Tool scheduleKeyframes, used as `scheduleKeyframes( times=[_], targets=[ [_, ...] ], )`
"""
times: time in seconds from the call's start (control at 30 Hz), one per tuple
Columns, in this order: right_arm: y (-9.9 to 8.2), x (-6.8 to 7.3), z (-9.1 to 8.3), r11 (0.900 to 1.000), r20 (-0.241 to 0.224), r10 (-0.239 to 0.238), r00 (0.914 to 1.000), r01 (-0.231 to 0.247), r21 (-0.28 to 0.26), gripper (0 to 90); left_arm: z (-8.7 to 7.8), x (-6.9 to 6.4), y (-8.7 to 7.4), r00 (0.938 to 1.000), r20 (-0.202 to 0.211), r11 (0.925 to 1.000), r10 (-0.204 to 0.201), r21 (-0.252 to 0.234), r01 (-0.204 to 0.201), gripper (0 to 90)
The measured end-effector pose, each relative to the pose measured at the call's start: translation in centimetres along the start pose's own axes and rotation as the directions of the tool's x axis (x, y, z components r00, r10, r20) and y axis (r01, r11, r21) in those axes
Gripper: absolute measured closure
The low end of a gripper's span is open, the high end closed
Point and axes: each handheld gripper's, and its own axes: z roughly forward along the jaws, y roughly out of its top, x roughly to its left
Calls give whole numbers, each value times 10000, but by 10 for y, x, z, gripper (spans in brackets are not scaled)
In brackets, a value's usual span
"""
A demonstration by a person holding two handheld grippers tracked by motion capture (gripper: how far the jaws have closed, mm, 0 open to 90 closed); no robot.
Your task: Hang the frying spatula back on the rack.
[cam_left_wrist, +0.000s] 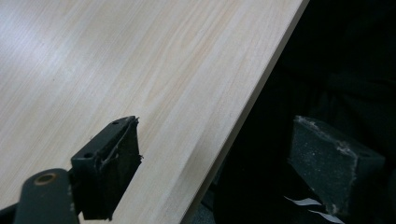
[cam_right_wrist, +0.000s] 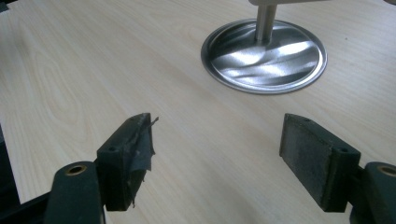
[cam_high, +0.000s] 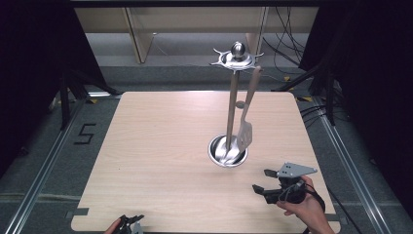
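— What's around the right gripper (cam_high: 261,187) from where you stand?

— Bare pale wood, mostly. It sits near the table's (cam_high: 160,146) front right corner, the person's hand (cam_high: 304,204) wrapped round it, its jaws wide apart with nothing between them. Nearest to it is the utensil stand (cam_high: 233,105), a little beyond the jaws and apart from them.

— Anything in the way?

— No; open tabletop lies between the jaws and the stand's round base (cam_right_wrist: 264,56).

— Describe the stand.

— A shallow dish of polished metal, rippled with reflections, with a slim upright post (cam_right_wrist: 265,21) rising from its middle. On top is a ring of hooks with a ball knob (cam_high: 237,49). A slotted spatula (cam_high: 246,114) hangs from one hook, pale handle up, metal blade down by the dish's rim.

— And the left gripper (cam_high: 130,223)?

— At the table's front edge, low, also spread open and empty. In its own view one jaw is over the wood grain, the other past the edge over darkness. The black pads (cam_left_wrist: 119,163) look worn and frayed.

— The surroundings?

— Grey floor, metal rails, cables at the back right.
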Motion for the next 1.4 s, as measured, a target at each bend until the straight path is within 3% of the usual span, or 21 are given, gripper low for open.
scheduleKeyframes(
  times=[0.1, 0.13, 0.17, 0.2, 0.27, 0.3, 0.63, 0.7, 1.13, 1.17, 1.33, 1.4],
  targets=[
    [-2, 4, -1, 9997, 36, 231, 9997, -231, 76, 268, 1, 0, 0, 10000, 28, 10000, 37, 46, -37, 156],
    [-4, 4, -1, 9998, -2, 146, 9999, -146, 156, 267, 1, -1, 0, 9998, -188, 10000, 48, 18, -48, 156],
    [-6, 4, 0, 10000, 87, -38, 10000, 38, 3, 267, 2, -1, 0, 9999, -128, 10000, 26, 20, -25, 156],
    [-7, 7, -1, 9991, -48, 380, 9993, -379, 208, 267, 2, -1, 0, 9999, -128, 10000, 26, 20, -25, 156],
    [-8, 5, 0, 9997, -126, -163, 9998, 166, 187, 267, 2, 0, 0, 10000, -1, 10000, 18, 18, -18, 156],
    [-10, 7, 0, 9998, 19, 29, 10000, -29, 189, 267, 2, 0, 0, 10000, 1, 10000, 19, 24, -19, 156],
    [-15, 10, 3, 9990, 21, -318, 9995, 317, 327, 265, 1, 0, 0, 10000, 40, 10000, 10, 38, -10, 156],
    [-16, 12, 2, 9993, 87, -80, 9999, 77, 358, 265, 1, 0, 0, 10000, 83, 10000, 0, 23, -1, 156],
    [-23, 19, -4, 9994, 117, -126, 9999, 123, 328, 247, 0, 0, 0, 10000, 24, 10000, 0, -6, 0, 156],
    [-24, 19, -4, 9988, 64, -326, 9994, 324, 358, 240, 0, 0, 0, 10000, 19, 10000, 4, 20, -5, 156],
    [-29, 23, -6, 9993, 183, -74, 9998, 67, 376, 233, 2, 0, 0, 9999, 154, 10000, -62, 8, 62, 156],
    [-30, 22, -6, 9989, 128, -290, 9995, 285, 365, 229, 2, 0, 0, 9999, 102, 10000, 1, 51, -2, 156]
  ],
)
